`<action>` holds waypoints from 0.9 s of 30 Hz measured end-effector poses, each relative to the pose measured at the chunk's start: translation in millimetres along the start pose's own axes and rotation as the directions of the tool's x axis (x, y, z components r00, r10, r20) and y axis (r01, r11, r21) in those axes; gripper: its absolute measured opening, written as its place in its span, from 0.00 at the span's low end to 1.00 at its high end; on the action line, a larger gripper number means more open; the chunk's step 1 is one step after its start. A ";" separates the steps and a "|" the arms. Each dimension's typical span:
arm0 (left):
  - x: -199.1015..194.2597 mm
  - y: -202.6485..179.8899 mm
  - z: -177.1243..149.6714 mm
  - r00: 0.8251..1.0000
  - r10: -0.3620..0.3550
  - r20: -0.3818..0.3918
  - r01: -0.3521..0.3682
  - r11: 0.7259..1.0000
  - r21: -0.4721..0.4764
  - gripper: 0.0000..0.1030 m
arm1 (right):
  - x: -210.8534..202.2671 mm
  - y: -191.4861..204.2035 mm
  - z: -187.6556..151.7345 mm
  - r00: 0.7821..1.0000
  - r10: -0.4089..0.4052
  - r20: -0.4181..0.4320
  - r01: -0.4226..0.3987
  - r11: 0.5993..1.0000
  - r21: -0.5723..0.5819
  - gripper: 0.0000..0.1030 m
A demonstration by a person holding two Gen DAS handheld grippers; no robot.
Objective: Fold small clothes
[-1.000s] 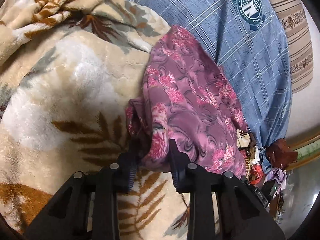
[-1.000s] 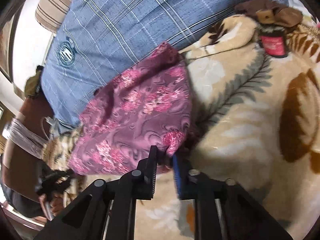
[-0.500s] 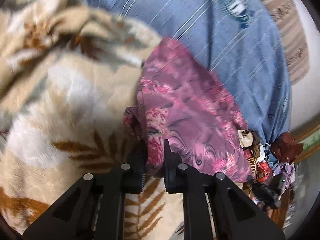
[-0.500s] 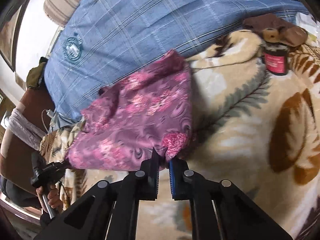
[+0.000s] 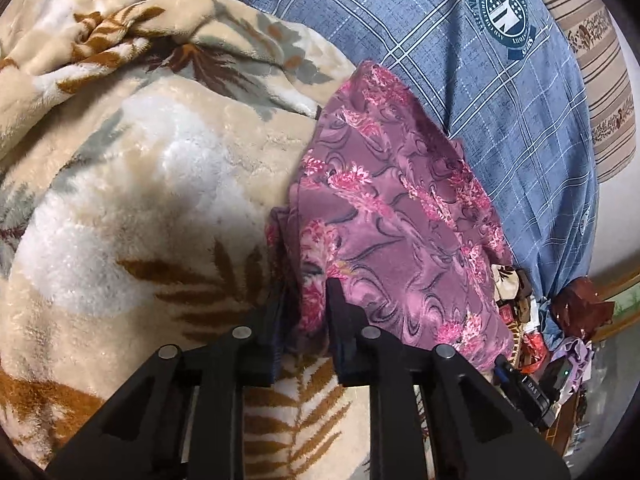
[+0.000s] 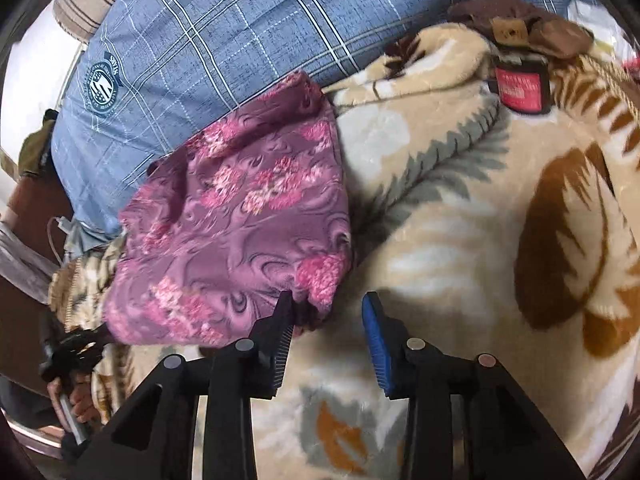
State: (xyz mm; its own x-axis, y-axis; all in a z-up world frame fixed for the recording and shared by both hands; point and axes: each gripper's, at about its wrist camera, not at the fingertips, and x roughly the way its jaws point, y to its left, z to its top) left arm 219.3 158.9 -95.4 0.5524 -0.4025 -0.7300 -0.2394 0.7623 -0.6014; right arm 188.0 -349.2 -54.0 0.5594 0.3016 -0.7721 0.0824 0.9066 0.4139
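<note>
A small purple floral garment (image 5: 392,216) lies folded on a cream leaf-patterned blanket (image 5: 132,208), its far edge against a blue plaid pillow (image 5: 460,60). My left gripper (image 5: 306,300) is shut on the garment's near left corner, cloth bunched between the fingers. In the right wrist view the garment (image 6: 240,220) lies left of centre. My right gripper (image 6: 326,304) is open; its left finger touches the garment's near right corner and the blue-padded right finger stands over the blanket (image 6: 460,240).
A dark jar with a red label (image 6: 520,88) and a brown cloth (image 6: 520,24) lie on the blanket at far right. A striped cushion (image 5: 600,80) sits behind the pillow. Clutter (image 5: 560,340) lies at the bed's edge.
My right gripper has opened and let go of the garment's corner. My left gripper stays shut on the other corner, and the garment has settled flatter on the blanket.
</note>
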 end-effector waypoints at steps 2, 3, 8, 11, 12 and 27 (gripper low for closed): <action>5.8 -1.2 1.4 1.000 0.008 -0.013 -0.008 1.000 0.001 0.17 | 7.4 5.4 2.7 1.000 -0.013 0.005 0.013 1.000 -0.022 0.29; 7.4 -2.7 1.7 1.000 0.014 -0.016 -0.014 1.000 0.010 0.15 | 10.4 10.1 2.3 1.000 -0.031 -0.002 0.031 0.998 -0.049 0.05; -10.4 -13.5 2.7 0.998 0.016 0.064 -0.021 0.997 0.078 0.09 | -30.9 15.0 2.3 0.996 0.056 0.066 -0.054 0.998 -0.036 0.06; 3.0 -9.2 1.7 0.998 0.052 0.018 -0.053 0.997 0.061 0.10 | -19.8 10.4 0.0 0.999 0.015 0.028 -0.014 0.999 -0.037 0.06; 2.2 -10.3 1.2 0.998 0.058 0.022 -0.059 0.996 0.069 0.10 | -8.3 12.1 -2.6 0.999 -0.039 0.001 0.039 0.998 -0.056 0.06; 9.6 -1.1 1.8 1.000 0.026 0.007 -0.026 1.000 0.016 0.22 | -3.8 16.5 -3.2 0.999 -0.032 0.030 0.034 0.996 -0.083 0.54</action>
State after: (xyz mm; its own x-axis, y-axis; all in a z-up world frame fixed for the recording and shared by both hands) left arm 226.2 155.1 -101.2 0.5518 -0.3785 -0.7432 -0.2408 0.7808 -0.5765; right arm 184.6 -334.4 -45.8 0.5809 0.2636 -0.7701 0.0330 0.9377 0.3459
